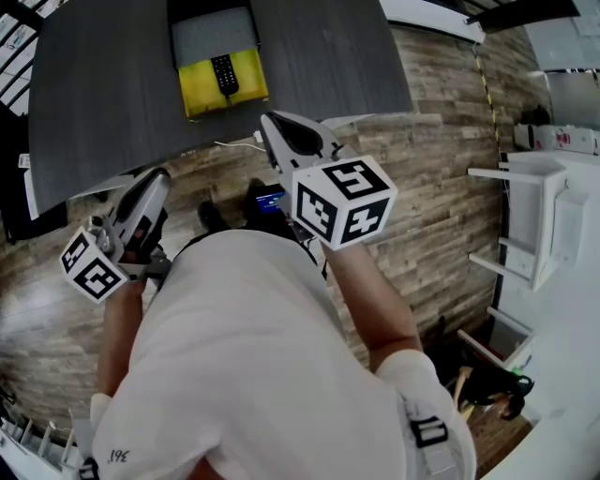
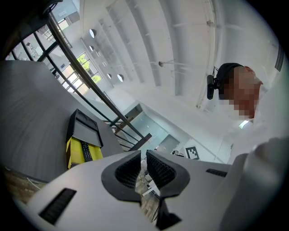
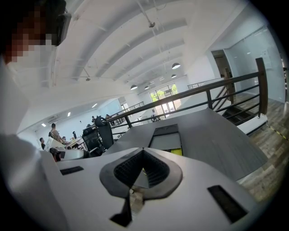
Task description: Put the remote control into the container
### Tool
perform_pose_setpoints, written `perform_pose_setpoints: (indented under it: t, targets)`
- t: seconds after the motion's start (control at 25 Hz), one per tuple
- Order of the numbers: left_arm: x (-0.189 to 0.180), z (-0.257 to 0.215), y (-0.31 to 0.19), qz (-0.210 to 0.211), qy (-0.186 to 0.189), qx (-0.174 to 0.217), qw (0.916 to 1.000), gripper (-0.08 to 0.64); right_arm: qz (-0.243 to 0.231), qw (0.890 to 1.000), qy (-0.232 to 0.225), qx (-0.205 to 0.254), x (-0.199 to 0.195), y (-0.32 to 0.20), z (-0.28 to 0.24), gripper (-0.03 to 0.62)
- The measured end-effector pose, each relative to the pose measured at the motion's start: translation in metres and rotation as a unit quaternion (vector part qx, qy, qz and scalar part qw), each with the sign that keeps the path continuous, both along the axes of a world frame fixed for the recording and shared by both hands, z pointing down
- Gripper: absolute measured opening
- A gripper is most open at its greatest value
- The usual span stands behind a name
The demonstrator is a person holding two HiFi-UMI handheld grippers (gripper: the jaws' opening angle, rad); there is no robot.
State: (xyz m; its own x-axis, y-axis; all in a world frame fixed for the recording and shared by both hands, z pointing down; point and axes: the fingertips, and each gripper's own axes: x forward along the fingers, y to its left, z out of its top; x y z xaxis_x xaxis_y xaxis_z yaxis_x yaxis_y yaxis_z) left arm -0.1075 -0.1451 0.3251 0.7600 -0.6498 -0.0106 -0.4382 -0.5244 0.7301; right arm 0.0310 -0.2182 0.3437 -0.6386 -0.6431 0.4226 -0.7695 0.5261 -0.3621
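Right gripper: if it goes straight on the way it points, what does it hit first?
The right gripper would probably meet the dark table top first, just short of the container. Nothing nearer shows in its line, but depth is unclear.

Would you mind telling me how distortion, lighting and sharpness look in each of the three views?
Head view: strong fisheye bows the table edge, yet the remote control in the yellow container is crisp. Left gripper view: dark corners, windows glaringly bright. Right gripper view: ceiling beams curve, light is even.
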Motion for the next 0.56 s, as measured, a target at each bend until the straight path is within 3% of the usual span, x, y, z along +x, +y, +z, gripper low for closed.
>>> perform_pose_setpoints:
  t: [0.56]
  targets:
    - [0.0002,-0.0007,-0.002,0.001,0.001,-0.001,1.0,0.044,-0.002,1.0,0.006,-0.002,-0.0007,-0.0034,0.0036,0.0]
